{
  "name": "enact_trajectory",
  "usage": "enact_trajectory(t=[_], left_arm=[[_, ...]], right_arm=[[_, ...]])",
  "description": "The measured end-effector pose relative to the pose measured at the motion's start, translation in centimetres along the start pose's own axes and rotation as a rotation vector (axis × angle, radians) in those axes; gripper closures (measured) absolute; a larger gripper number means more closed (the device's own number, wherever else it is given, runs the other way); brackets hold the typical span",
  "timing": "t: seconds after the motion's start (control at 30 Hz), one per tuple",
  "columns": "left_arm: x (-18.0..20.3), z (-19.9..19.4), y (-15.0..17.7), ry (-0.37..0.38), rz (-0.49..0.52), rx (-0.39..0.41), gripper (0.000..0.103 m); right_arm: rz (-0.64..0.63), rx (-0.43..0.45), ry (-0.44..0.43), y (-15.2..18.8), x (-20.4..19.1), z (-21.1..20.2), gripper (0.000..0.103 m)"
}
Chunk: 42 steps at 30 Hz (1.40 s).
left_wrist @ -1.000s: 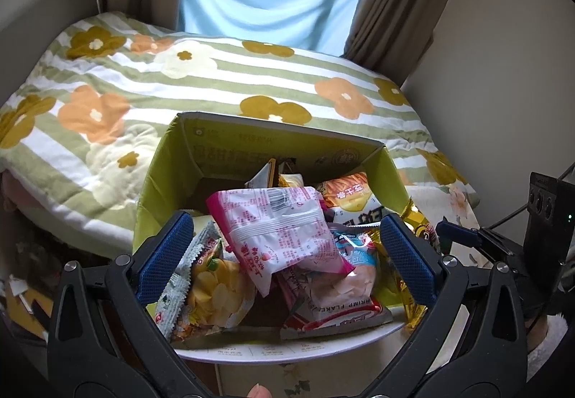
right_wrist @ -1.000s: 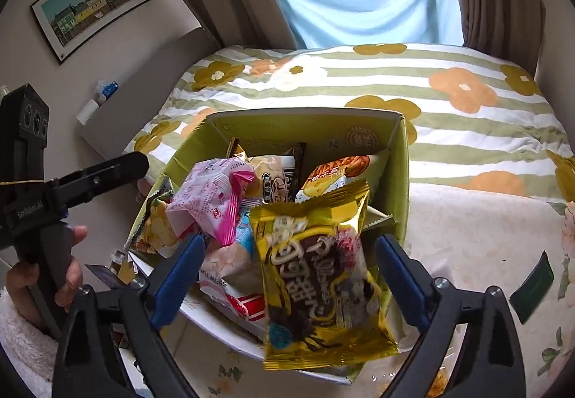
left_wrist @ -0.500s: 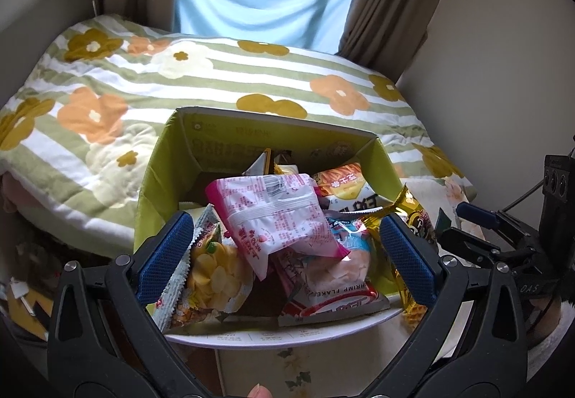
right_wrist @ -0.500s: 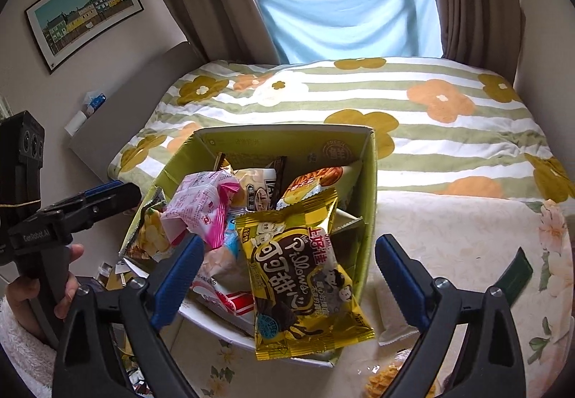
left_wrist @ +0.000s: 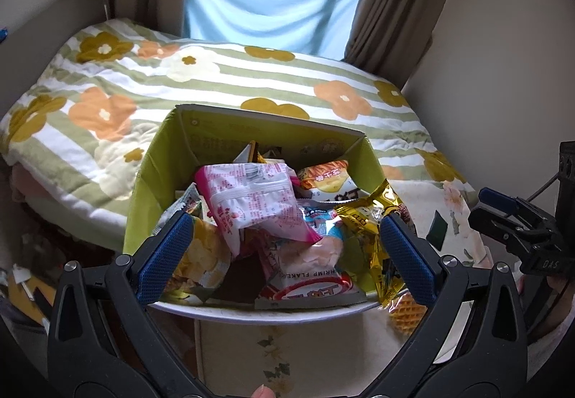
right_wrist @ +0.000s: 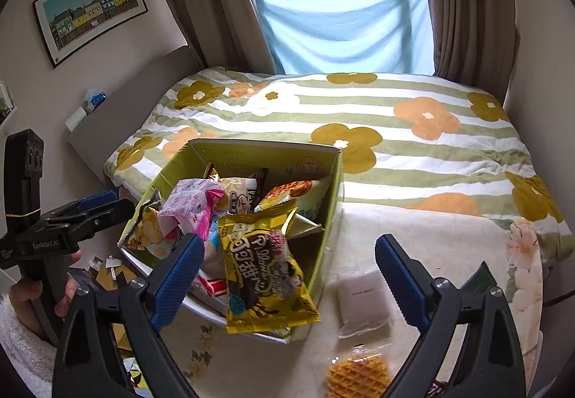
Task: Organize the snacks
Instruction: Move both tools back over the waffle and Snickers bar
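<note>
Although the green cardboard box (right_wrist: 325, 218) is already heaped with packets, loose snacks remain on the floral tablecloth (right_wrist: 449, 239) outside it. The right gripper (right_wrist: 289, 277) hangs with fingers spread wide and empty; the left gripper (left_wrist: 284, 254) is likewise open, holding nothing, facing the box from its near side.

In the right wrist view, a white sealed pouch (right_wrist: 363, 301) lies at 5 o'clock from the box, just beside its right wall, with a waffle biscuit pack (right_wrist: 357, 376) below it at 6 o'clock. Both are judged light. The pouch looks soft and slick, best pinched at a sealed edge; the waffle is probably brittle and wants a gentle hold across its width.

A yellow cocoa-snack bag (right_wrist: 264, 272) overhangs the box's near rim and appears liable to slide out if nudged. The pink wrapper (left_wrist: 251, 198) and shrimp flakes bag (left_wrist: 309, 275) crown the pile, leaving little room. A dark green sachet (right_wrist: 478, 277) lies at 3 o'clock on the cloth.
</note>
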<state>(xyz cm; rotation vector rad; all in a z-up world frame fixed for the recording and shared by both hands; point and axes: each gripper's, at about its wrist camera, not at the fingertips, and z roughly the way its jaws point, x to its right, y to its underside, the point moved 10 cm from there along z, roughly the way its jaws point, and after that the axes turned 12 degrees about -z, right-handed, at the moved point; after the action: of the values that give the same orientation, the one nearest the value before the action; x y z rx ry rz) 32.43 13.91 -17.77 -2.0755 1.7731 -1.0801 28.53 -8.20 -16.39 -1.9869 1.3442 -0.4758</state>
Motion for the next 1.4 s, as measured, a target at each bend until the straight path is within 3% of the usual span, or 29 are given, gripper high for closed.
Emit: enact_trajectory(t=[0.2, 0.4, 0.63, 0.87, 1.13, 1.4], left_arm=[[2.9, -1.3, 2.5, -0.041, -0.054, 0.036, 0.0], [7.0, -2.4, 6.8, -0.084, -0.097, 0.074, 0.0], [10.9, -1.8, 12.1, -0.121, -0.145, 0.078, 0.0], [12.9, 2.4, 18.2, -0.14, -0.223, -0.039, 0.0], [14.1, 9.8, 23.9, -0.152, -0.318, -0.211, 0.0], [14.9, 15.4, 27.2, -0.218, -0.332, -0.265, 0.0]], right_arm=[[-0.065, 0.001, -0.024, 1.7, 2.6, -2.6, 0.008], [-0.092, 0.001, -0.059, 4.1, 6.1, -5.5, 0.008], [-0.196, -0.01, -0.039, 7.8, 9.2, -7.5, 0.008], [-0.246, -0.075, -0.072, 11.9, 11.0, -6.6, 0.008], [-0.284, -0.167, -0.082, 17.5, 12.0, -3.1, 0.008], [-0.374, -0.19, -0.1, 21.8, 12.3, -0.2, 0.009]])
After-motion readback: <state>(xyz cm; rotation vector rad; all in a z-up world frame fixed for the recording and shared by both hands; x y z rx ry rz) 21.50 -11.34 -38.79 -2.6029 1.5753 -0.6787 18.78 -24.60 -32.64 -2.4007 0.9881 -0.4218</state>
